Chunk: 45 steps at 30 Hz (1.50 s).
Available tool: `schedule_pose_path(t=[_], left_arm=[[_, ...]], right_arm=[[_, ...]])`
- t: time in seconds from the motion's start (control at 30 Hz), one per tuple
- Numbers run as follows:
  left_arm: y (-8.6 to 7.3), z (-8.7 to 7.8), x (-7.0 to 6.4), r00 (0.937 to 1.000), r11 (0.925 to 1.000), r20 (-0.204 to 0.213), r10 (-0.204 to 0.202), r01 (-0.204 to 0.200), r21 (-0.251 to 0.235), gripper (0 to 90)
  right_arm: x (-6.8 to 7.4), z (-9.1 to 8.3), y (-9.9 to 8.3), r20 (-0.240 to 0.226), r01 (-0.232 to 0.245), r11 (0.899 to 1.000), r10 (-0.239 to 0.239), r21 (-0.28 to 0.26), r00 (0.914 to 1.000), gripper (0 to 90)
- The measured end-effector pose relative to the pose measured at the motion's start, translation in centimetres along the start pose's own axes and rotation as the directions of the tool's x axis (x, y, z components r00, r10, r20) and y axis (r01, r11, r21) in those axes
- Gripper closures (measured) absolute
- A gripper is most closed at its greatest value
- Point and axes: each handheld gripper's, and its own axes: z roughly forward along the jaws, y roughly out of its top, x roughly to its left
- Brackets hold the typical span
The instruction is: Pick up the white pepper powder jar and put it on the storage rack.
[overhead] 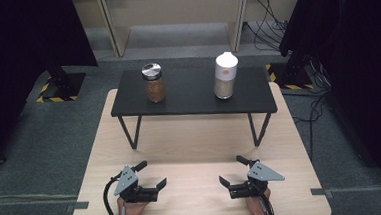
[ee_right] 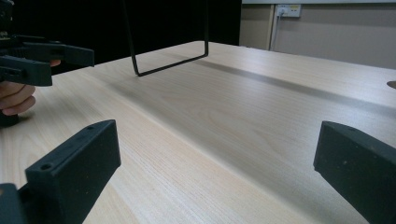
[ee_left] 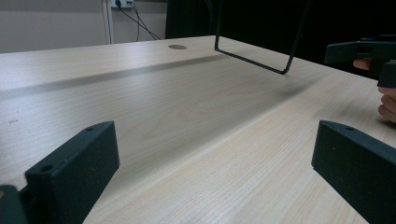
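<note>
Two grippers low over the near table (overhead: 199, 207) edge: left gripper (overhead: 151, 174) and right gripper (overhead: 234, 169), jaws of each spread wide, nothing between them (bare wood ahead in both gripper views). Well beyond, on the black shelf (overhead: 193, 105): brown jar (overhead: 154, 83) ahead of the left gripper, white bottle (overhead: 225, 76) ahead of the right.

My forearms cut off at the bottom edge, jar (overhead: 154, 83) contents too small to tell, white bottle (overhead: 225, 75) label unreadable for me.
</note>
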Motion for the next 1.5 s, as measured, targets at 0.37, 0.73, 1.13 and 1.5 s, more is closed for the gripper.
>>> schedule_pose_path(t=[0.37,0.73,1.13,1.5], left_arm=[[-0.02,0.01,0.05,1.0000,1.0000,0.000,-0.004,0.004,-0.001,0.2],[0.02,0.04,-0.05,1.0000,1.0000,0.003,0.008,-0.008,0.001,0.4],[0.03,0.08,-0.02,1.0000,1.0000,0.004,0.009,-0.009,0.002,0.4],[0.04,0.08,0.00,1.0000,1.0000,0.005,0.008,-0.008,0.002,0.4]], right_arm=[[-0.02,-0.01,-0.05,-0.001,0.000,1.000,0.000,-0.002,1.0000,0.5],[-0.07,0.06,0.03,-0.001,-0.005,1.000,0.005,0.004,1.0000,0.5],[0.02,0.01,-0.02,0.003,-0.006,1.000,0.006,0.001,1.0000,0.5],[0.03,0.03,-0.01,0.002,-0.003,1.000,0.003,0.002,1.0000,0.5]])
